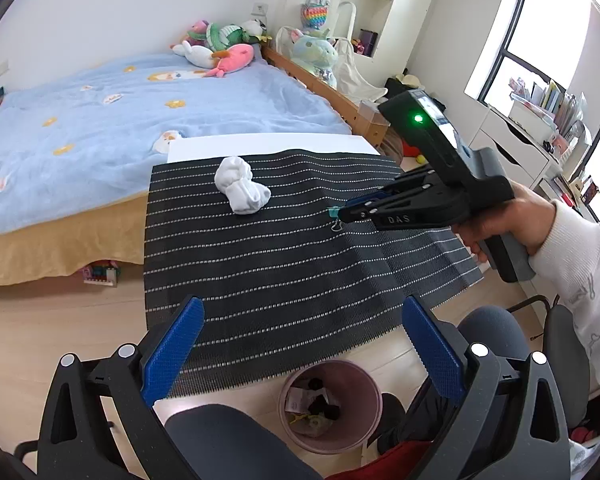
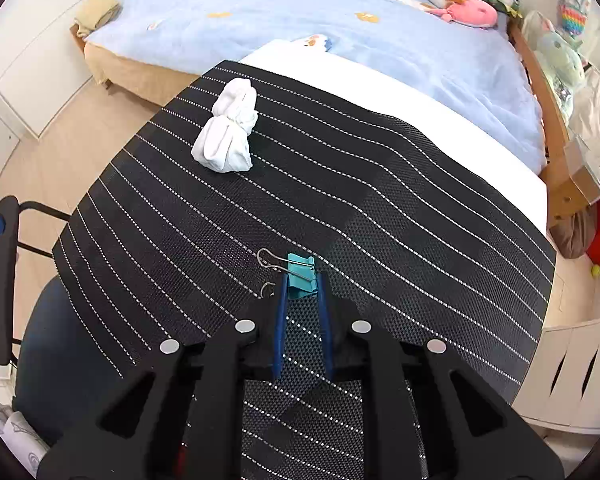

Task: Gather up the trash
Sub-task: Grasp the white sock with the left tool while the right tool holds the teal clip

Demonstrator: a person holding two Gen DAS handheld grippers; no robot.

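A teal binder clip (image 2: 301,277) with wire handles lies on the black striped mat (image 2: 380,200). My right gripper (image 2: 302,284) is shut on the clip's body, at mat level. In the left wrist view the right gripper (image 1: 342,213) comes in from the right with the clip (image 1: 333,213) at its tips. A white balled sock (image 1: 241,185) lies on the far part of the mat; it also shows in the right wrist view (image 2: 228,139). My left gripper (image 1: 300,344) is open and empty, above the mat's near edge. A pink trash bin (image 1: 330,404) with scraps stands on the floor below.
The mat (image 1: 260,272) covers a white table beside a bed with a blue blanket (image 1: 120,120) and plush toys (image 1: 220,46). A dark chair seat (image 1: 228,440) is near the bin. White drawers (image 1: 512,148) and a window stand at the right.
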